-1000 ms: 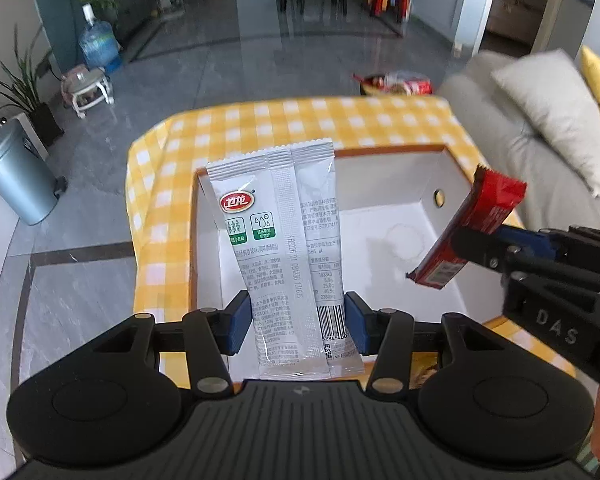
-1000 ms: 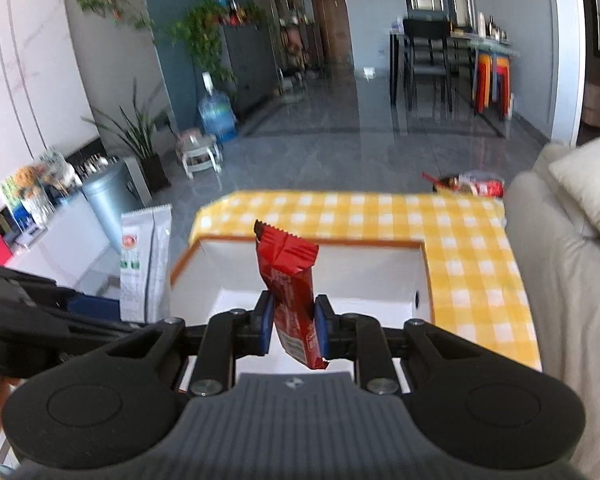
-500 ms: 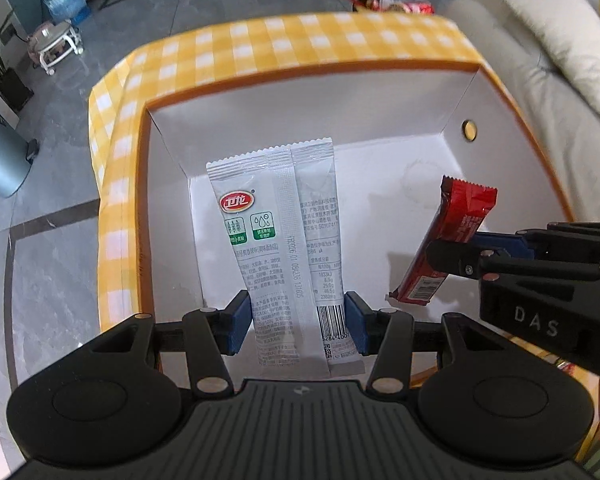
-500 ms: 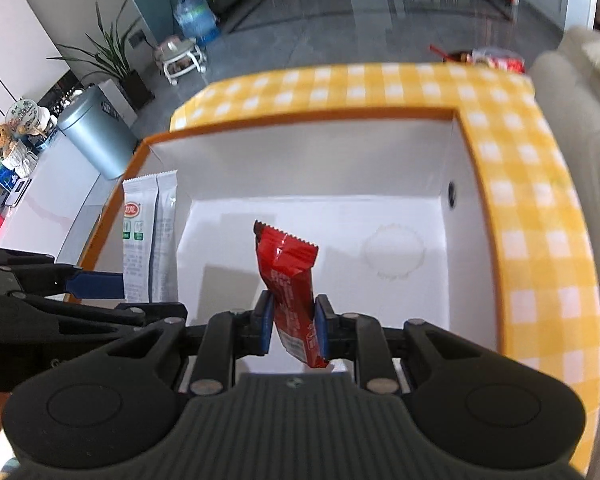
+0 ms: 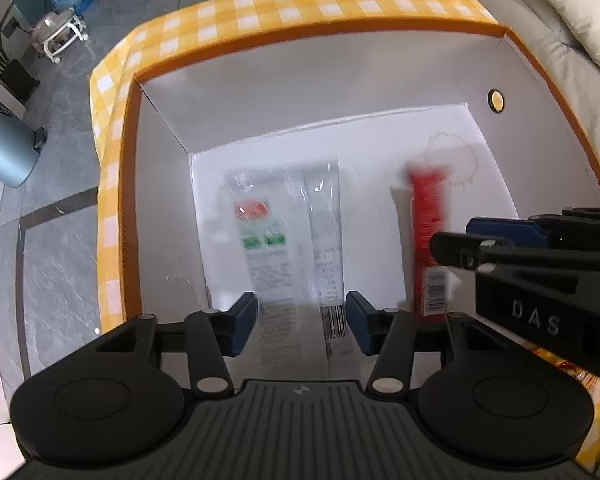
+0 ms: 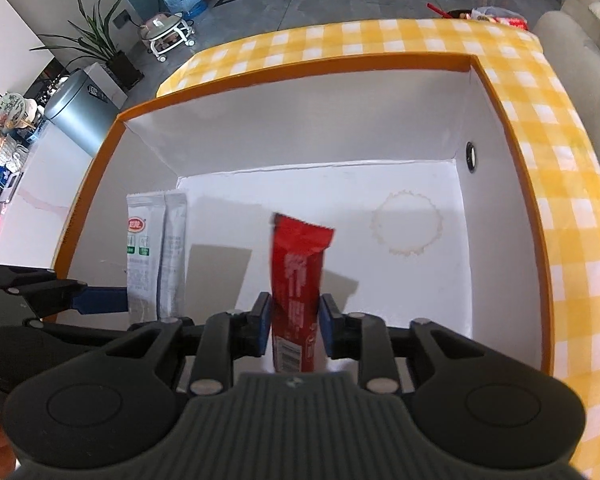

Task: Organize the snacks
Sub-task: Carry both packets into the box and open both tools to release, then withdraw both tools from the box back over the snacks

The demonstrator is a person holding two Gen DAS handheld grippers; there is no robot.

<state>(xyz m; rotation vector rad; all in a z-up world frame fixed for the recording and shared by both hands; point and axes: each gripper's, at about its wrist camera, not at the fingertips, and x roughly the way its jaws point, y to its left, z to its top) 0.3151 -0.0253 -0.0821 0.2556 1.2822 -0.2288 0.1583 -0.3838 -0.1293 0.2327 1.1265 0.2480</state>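
Right wrist | red snack bar upright, long axis vertical | right hand-held gripper opening, pads apart

Table under yellow-and-white checked cloth. On it, big open box, orange rim, white inside, ring stain on floor, small round hole in right wall. At far edge of cloth, small heap of red-and-white snack packets.
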